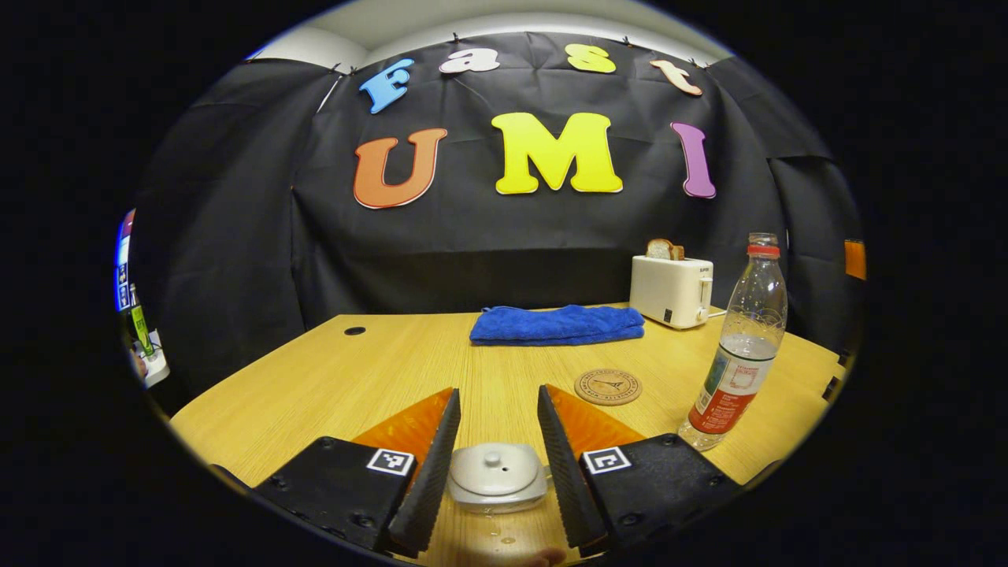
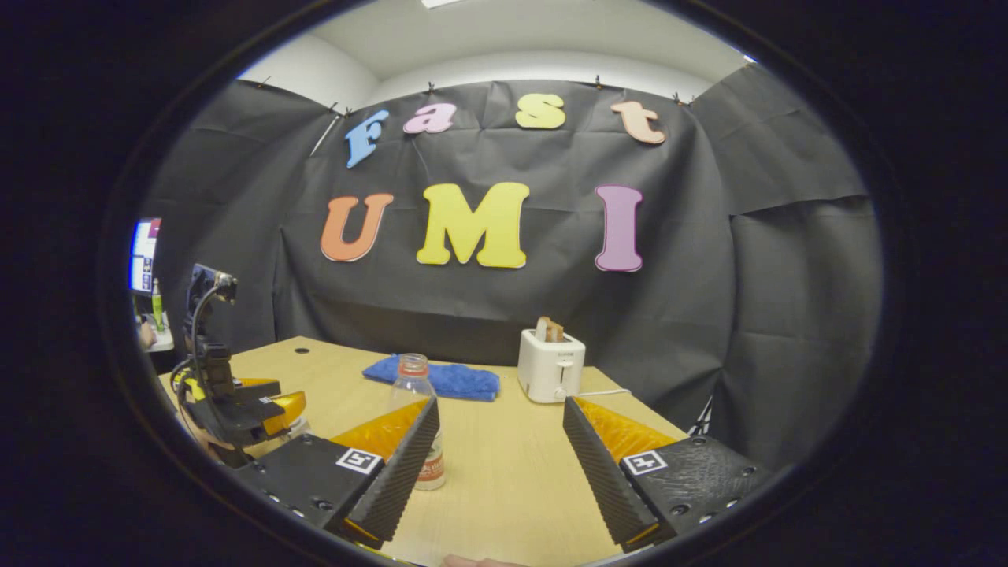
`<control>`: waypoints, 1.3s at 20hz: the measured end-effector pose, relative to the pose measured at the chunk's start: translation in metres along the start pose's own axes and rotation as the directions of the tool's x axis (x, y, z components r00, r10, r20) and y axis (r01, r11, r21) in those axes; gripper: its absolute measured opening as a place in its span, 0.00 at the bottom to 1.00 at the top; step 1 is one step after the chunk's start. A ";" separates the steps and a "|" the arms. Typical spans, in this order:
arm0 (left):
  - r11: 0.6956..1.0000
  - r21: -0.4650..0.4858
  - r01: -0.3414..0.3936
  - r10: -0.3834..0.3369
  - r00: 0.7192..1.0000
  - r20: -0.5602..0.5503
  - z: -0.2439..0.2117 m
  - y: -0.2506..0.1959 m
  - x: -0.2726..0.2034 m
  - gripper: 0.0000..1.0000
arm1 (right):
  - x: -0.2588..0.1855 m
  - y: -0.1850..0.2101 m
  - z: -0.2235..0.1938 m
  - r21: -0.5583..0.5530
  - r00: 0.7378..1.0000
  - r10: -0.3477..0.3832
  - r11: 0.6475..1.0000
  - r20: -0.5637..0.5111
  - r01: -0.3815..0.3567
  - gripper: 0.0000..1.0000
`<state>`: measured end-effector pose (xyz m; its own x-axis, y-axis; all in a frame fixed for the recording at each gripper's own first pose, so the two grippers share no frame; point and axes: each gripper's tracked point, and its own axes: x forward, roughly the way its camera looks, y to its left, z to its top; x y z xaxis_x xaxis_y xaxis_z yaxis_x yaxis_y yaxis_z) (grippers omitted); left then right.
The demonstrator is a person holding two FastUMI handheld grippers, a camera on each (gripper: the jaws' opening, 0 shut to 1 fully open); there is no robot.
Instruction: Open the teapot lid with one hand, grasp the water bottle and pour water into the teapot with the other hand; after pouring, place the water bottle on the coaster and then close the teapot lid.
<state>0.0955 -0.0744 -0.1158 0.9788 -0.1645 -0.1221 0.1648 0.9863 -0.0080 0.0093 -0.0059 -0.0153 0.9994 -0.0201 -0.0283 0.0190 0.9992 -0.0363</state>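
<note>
Between my left gripper's (image 1: 498, 421) spread fingers, low in the left gripper view, sits the small grey ceramic teapot lid (image 1: 496, 466) with its round knob, still seated on the clear glass teapot (image 1: 499, 499) beneath it. The fingers stand apart on either side of the lid and I cannot tell whether they touch it.

On the light wooden table (image 1: 331, 378), to the right of that gripper, the clear plastic water bottle (image 1: 738, 346) with a red cap ring and red-and-green label stands upright, partly filled. The round cork coaster (image 1: 607, 387) lies flat between the bottle and the gripper, apart from both. Farther back lies a folded blue towel (image 1: 557, 324), and just beside its right end stands a white toaster (image 1: 672, 290) with a slice of bread (image 1: 665, 250) sticking up from the slot.

My right gripper (image 2: 501, 429) hangs wide open above the table, holding nothing. In the right gripper view the bottle (image 2: 416, 394) stands just behind my left-hand finger (image 2: 398, 468), partly hidden by it, not between the two. Off at the left edge there I see my other gripper (image 2: 260, 409), down near the table's edge, with the towel (image 2: 445, 379) and toaster (image 2: 550, 365) beyond.
</note>
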 end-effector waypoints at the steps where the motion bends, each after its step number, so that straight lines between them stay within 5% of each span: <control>1: 1.000 0.001 0.009 -0.009 1.000 -0.014 -0.004 -0.004 0.003 0.59 | 0.000 0.000 0.000 0.000 1.000 0.000 1.000 -0.001 0.000 0.95; 4: 1.000 0.010 0.022 -0.021 0.997 -0.068 -0.017 -0.009 0.006 0.44 | 0.001 0.002 -0.001 -0.002 1.000 0.003 1.000 -0.003 -0.003 0.95; 11: 1.000 0.013 -0.008 0.009 0.996 -0.089 -0.022 0.000 0.008 0.29 | 0.002 0.006 -0.005 -0.007 1.000 0.008 1.000 -0.011 -0.008 0.95; 14: 1.000 -0.003 -0.016 0.016 0.996 -0.091 -0.021 0.003 0.008 0.11 | 0.003 0.009 -0.007 -0.009 1.000 0.012 1.000 -0.016 -0.012 0.95; 22: 1.000 0.020 -0.013 0.014 1.000 -0.026 0.001 0.006 -0.002 0.06 | 0.010 0.029 -0.023 -0.016 0.997 0.053 0.998 -0.050 -0.054 0.98; 26: 1.000 -0.009 0.000 0.000 1.000 0.023 0.031 0.008 -0.022 0.06 | 0.012 0.052 -0.041 0.027 0.987 0.131 0.991 -0.091 -0.129 0.95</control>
<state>0.0788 -0.0633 -0.0820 0.9814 -0.1644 -0.0990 0.1635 0.9864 -0.0174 0.0215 0.0442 -0.0585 0.9864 0.1078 -0.1241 -0.1093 0.9940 -0.0055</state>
